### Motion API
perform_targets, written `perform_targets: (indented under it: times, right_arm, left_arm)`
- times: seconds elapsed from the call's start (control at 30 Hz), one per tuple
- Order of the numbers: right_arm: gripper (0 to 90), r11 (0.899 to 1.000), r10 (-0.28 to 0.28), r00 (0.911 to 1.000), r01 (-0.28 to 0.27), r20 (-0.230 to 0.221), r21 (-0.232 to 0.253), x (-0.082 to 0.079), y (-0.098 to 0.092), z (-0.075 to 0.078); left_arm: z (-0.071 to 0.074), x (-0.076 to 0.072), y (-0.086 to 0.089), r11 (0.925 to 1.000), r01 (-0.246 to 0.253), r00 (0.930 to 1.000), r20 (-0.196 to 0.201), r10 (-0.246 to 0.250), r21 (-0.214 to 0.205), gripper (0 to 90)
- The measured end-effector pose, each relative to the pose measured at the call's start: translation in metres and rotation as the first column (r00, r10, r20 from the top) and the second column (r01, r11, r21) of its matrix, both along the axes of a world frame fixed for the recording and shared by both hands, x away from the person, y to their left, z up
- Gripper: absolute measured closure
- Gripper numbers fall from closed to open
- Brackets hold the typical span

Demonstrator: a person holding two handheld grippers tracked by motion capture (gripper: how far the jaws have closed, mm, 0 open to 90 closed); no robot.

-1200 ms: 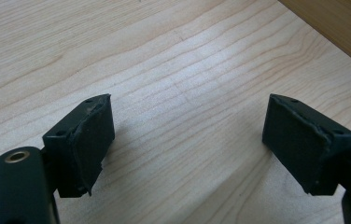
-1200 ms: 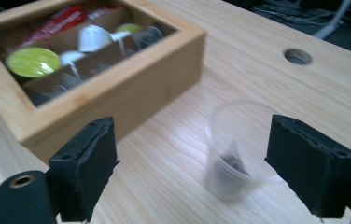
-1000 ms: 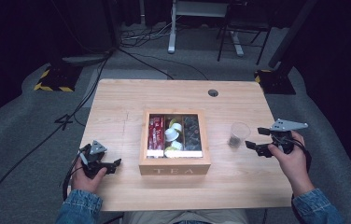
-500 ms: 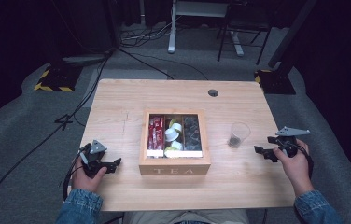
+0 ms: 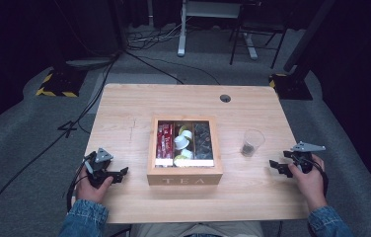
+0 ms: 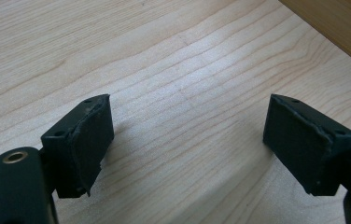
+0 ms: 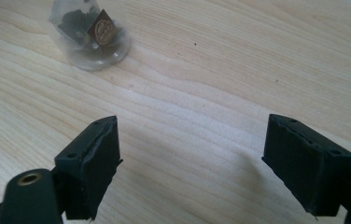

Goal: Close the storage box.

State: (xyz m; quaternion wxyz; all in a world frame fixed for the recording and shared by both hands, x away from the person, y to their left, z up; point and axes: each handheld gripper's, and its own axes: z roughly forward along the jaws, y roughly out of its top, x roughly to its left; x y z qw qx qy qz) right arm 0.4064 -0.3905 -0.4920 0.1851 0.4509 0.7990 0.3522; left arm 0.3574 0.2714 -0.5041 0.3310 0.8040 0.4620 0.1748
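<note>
A wooden tea box (image 5: 184, 178) marked TEA stands open at the table's middle, with red packets, white pods and dark bags in its compartments. Right of it stands a clear plastic cup (image 5: 251, 142) (image 7: 91, 37) holding a dark tea bag with a brown tag. My left gripper (image 5: 122, 172) (image 6: 187, 140) rests open near the front left, its jaws pointing at the box with bare wood between them. Close to the table's right edge, my right gripper (image 5: 275, 165) (image 7: 190, 161) is held open, empty, a short way from the cup.
The wooden table (image 5: 124, 113) has a round cable hole (image 5: 225, 98) at the back. A corner of the box (image 6: 337, 28) edges into the left gripper view. Beyond the table lie grey carpet, cables, a desk frame and yellow-black striped bases.
My right gripper has drawn back to the right and toward the front, away from the cup. The left gripper has stayed put.
</note>
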Motion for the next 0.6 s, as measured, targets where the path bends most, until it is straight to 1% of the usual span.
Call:
perform_targets:
  times: [0.13, 0.2, 0.27, 0.4, 0.43, 0.6]
  right_arm:
    - [18.4, 1.0, -0.003, 1.0, 0.003, 0.008, 0.001, -0.0043, -0.0001, -0.007]
    - [18.0, 1.0, -0.001, 1.0, 0.001, 0.005, 0.002, -0.0056, 0.0, -0.0086]
    - [17.7, 1.0, -0.001, 0.9999, 0.001, 0.015, 0.0, -0.0064, 0.0004, -0.0101]
    - [16.6, 1.0, 0.002, 0.9998, -0.002, 0.022, -0.009, -0.0073, 0.0013, -0.0109]
    - [16.1, 1.0, 0.006, 0.9997, -0.005, 0.025, -0.019, -0.0076, 0.0025, -0.0112]
    - [14.6, 1.0, 0.009, 0.9997, -0.008, 0.023, -0.022, -0.0075, 0.003, -0.0113]
  left_arm:
    - [0.0, 0.0, 0.0, 1.0, 0.0, 1.0, 0.0, 0.0, 0.0, 16.6]
    - [0.0001, -0.0001, -0.0001, 1.0, 0.0, 1.0, -0.003, 0.0, -0.002, 16.6]
    - [0.0, 0.0, 0.0, 1.0, 0.0, 1.0, 0.0, 0.0, 0.0, 16.6]
    - [0.0, 0.0, 0.0, 1.0, 0.0, 1.0, 0.0, 0.0, 0.0, 16.5]
    - [0.0, 0.0, 0.0, 1.0, 0.0, 1.0, 0.0, 0.0, 0.0, 16.5]
    - [0.0001, -0.0001, 0.0, 1.0, 0.001, 1.0, -0.003, -0.001, 0.0, 16.5]
